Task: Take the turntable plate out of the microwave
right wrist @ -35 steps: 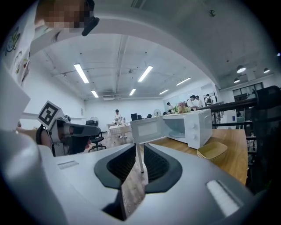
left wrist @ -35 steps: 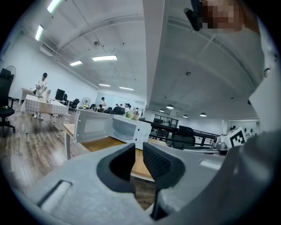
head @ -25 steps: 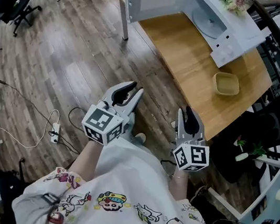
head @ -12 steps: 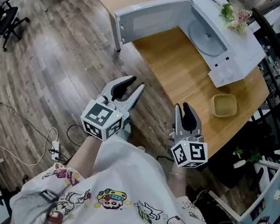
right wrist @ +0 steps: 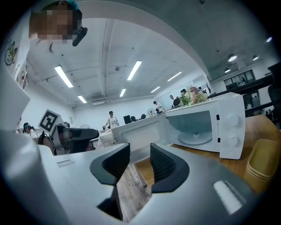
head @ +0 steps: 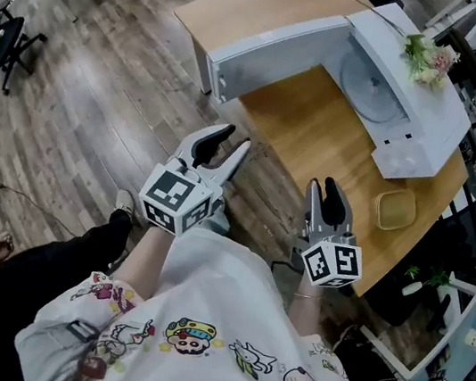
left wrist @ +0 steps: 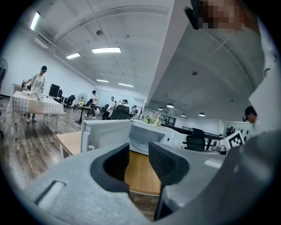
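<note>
So, step: approach; both grippers are well short of the microwave and nothing is lifted yet.
Counter (head: 319, 140): wooden, running toward 1 o'clock from the person; its near edge lies just ahead of the grippers.
Microwave (head: 431, 118): white, at the counter's far end, with flowers (head: 427, 58) on top; the cavity faces the bare wood.
Door (head: 270, 50): swung wide open, at 9 o'clock of the cavity. Come in on its 3 o'clock side so the left arm does not knock it.
Plate (head: 377, 86): lies flat inside the cavity. It looks like glass, so likely heavy and slick.
Left gripper (head: 233, 139): jaws wide apart, empty, and they have just been opening. Best aimed at the plate's rim at 9 o'clock.
Right gripper (head: 324, 187): jaws partly apart, empty, also just been opening. Best taken to the rim at 3 o'clock.
Bowl (head: 395, 209): yellow, at 6 o'clock of the microwave by the counter's edge. The right arm should pass it without a brush.
Grip: pinch the rim from both sides, raise it slightly first, then draw it out level.
</note>
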